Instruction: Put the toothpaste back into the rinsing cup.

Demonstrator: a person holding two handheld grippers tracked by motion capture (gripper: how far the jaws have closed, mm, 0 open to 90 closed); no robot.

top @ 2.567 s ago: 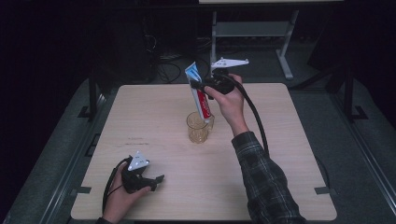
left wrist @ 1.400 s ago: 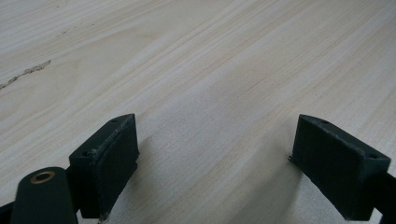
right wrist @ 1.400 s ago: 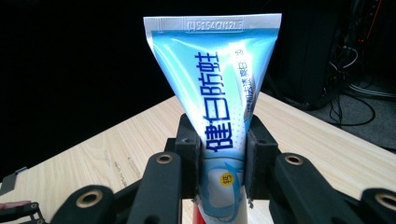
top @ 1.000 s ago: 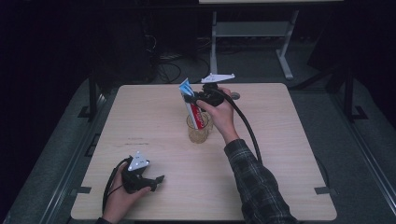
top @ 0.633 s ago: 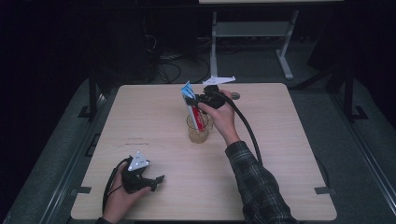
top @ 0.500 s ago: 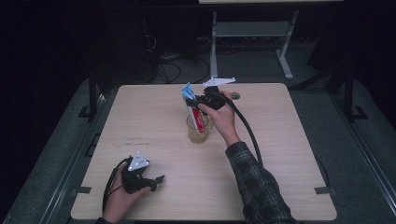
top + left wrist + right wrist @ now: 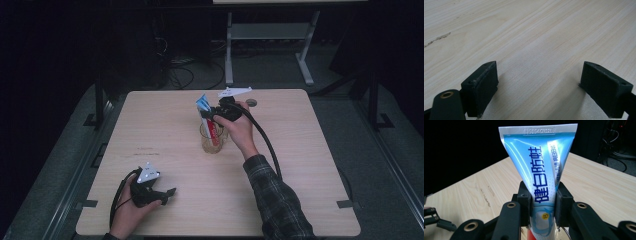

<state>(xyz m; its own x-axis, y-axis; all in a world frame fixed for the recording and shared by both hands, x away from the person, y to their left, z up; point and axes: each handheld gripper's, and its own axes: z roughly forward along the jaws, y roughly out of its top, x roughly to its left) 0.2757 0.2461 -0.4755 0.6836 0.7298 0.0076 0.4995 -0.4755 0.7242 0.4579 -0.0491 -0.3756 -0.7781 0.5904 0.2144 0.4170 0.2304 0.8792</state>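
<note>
A blue, white and red toothpaste tube (image 7: 206,117) (image 7: 540,170) stands upright with its lower end inside a clear glass cup (image 7: 212,142) at the table's middle. My right gripper (image 7: 216,116) (image 7: 543,206) is shut on the tube's middle, the crimped end pointing up above the jaws. Near the front left edge my left gripper (image 7: 170,195) (image 7: 541,92) rests low over bare wood, open, with nothing between its fingers (image 7: 482,85).
The light wooden table (image 7: 310,165) has a small round grey disc (image 7: 251,103) behind the right hand. A metal stand (image 7: 270,35) and cables lie on the dark floor beyond the far edge. Open tabletop lies left and right of the cup.
The right gripper has lowered the tube from above the cup down into it and shifted slightly left. The left gripper has stayed put.
</note>
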